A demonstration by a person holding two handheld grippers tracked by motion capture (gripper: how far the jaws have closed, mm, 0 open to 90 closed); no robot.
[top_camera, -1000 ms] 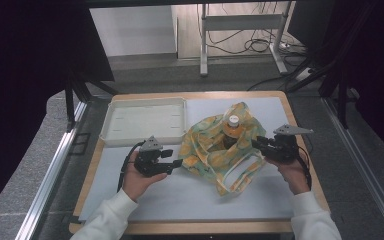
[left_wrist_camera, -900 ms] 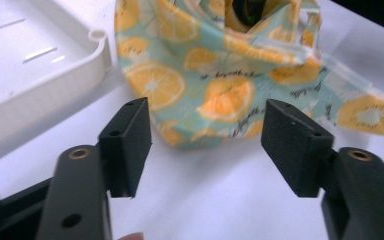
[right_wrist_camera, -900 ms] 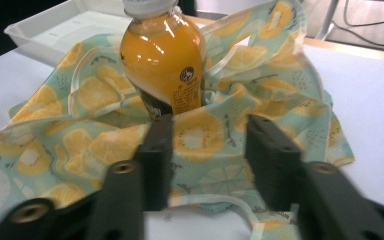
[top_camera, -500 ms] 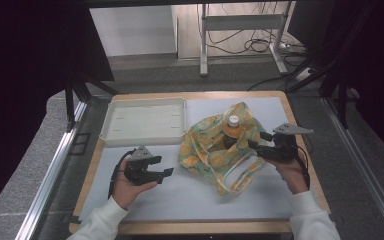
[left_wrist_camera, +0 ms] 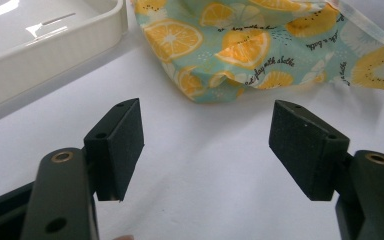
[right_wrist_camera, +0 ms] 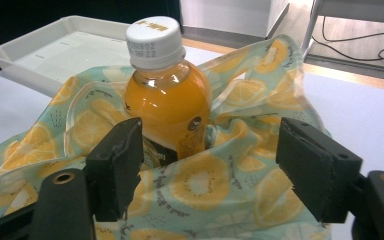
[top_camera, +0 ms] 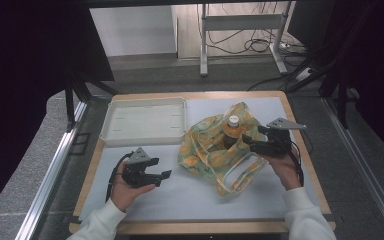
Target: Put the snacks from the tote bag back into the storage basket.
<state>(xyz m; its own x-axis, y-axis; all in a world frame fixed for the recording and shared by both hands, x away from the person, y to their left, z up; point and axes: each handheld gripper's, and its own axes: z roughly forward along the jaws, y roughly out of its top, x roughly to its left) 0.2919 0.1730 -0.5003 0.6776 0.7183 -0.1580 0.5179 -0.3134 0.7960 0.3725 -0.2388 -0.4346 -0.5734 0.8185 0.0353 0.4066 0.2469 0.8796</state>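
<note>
Juice bottle [right_wrist_camera: 166, 95] upright in fruit-print bag [right_wrist_camera: 220, 185]

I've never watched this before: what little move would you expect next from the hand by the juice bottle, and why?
Probably the right gripper eases forward and closes on the orange juice bottle. Its jaws stand open right before the bottle, which stands upright, half wrapped in the fruit-print bag. The left gripper is open, apart from the bag.

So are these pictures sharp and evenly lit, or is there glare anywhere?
Left gripper view: bright glare patches on the white tray, tongs slightly soft. Right gripper view: highlights on the juice bottle, background cables blurred. High view: table well lit, dark surroundings.
</note>
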